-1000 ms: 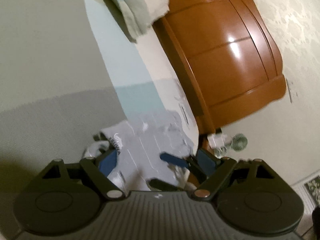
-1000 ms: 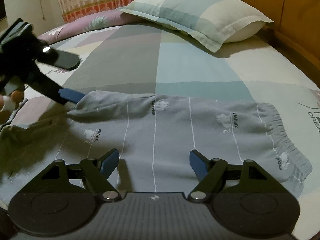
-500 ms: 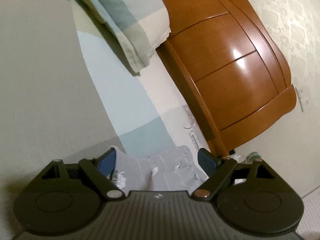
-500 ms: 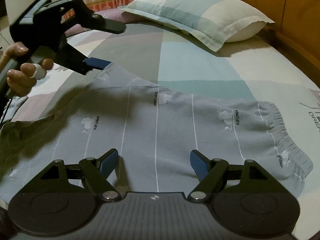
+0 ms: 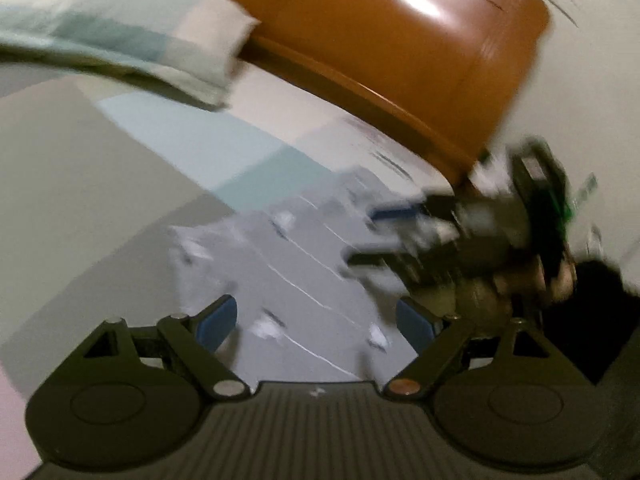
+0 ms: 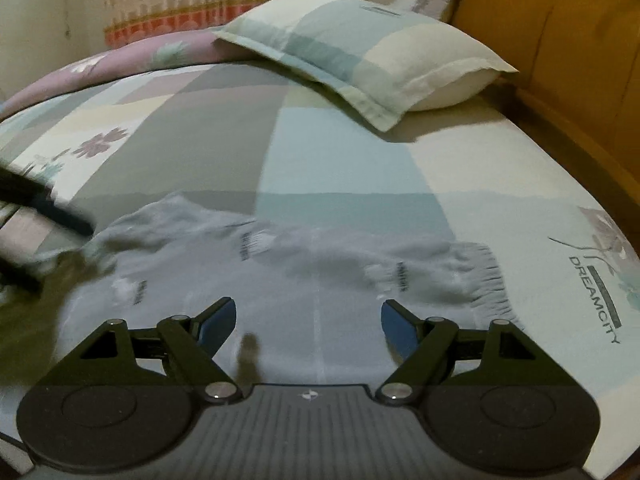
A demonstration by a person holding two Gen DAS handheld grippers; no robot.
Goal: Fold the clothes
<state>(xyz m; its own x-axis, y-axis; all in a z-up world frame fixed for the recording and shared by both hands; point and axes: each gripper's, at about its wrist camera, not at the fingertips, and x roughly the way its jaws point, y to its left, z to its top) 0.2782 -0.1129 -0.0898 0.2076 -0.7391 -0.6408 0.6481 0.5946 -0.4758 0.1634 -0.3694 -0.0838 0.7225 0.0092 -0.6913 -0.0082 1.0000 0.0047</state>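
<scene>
Grey pinstriped shorts [image 6: 304, 280] with an elastic waistband at the right lie spread on the bed; they also show in the left wrist view [image 5: 280, 264], blurred. My right gripper [image 6: 308, 322] is open and empty just above the shorts' near edge. My left gripper [image 5: 316, 322] is open and empty over the shorts' left part. In the right wrist view the left gripper's fingers [image 6: 52, 212] show as a dark blur at the shorts' left end. The right gripper [image 5: 368, 236] appears blurred in the left wrist view.
A patchwork bedsheet [image 6: 340, 168] covers the bed. A checked pillow [image 6: 360, 44] lies at the back right near the wooden headboard [image 6: 560, 60]. A purple floral quilt [image 6: 120, 64] lies at the back left, curtains behind it.
My left gripper let go of the shorts' left corner, which dropped back onto the bed, and swung down and round fast. The right gripper stayed open and shifted slightly.
</scene>
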